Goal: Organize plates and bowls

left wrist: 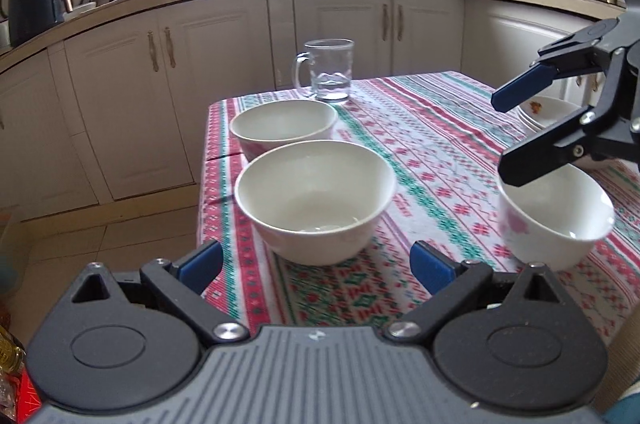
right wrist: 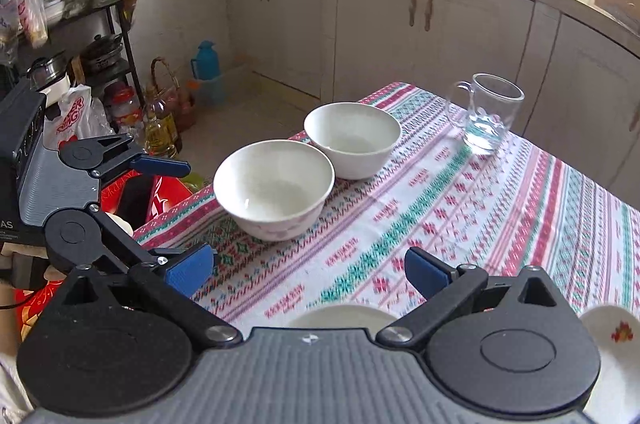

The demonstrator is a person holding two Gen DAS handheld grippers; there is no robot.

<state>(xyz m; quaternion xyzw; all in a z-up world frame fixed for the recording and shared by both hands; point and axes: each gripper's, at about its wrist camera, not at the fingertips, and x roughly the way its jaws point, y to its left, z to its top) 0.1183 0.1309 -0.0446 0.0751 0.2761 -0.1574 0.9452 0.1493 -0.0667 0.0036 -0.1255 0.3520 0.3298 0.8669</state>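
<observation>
Two white bowls stand side by side near the left edge of the patterned tablecloth [left wrist: 440, 144]. The near bowl [left wrist: 316, 200] [right wrist: 276, 184] lies just ahead of my left gripper [left wrist: 316, 266], which is open and empty. The far bowl [left wrist: 284, 128] [right wrist: 352, 140] touches it from behind. A smaller bowl with pink flowers [left wrist: 556, 220] stands to the right; its rim [right wrist: 340, 316] shows at the bottom of the right wrist view. My right gripper [left wrist: 504, 138] [right wrist: 308, 272] hovers open over it, its lower finger above the rim. My left gripper [right wrist: 188, 210] shows at the table's left edge.
A glass mug [left wrist: 328, 72] [right wrist: 484, 116] stands at the far side of the table. Stacked white plates with a flower motif [left wrist: 548, 112] [right wrist: 616, 344] sit at the right. Kitchen cabinets [left wrist: 340, 24] run behind. Bottles and bags [right wrist: 160, 124] crowd the floor on the left.
</observation>
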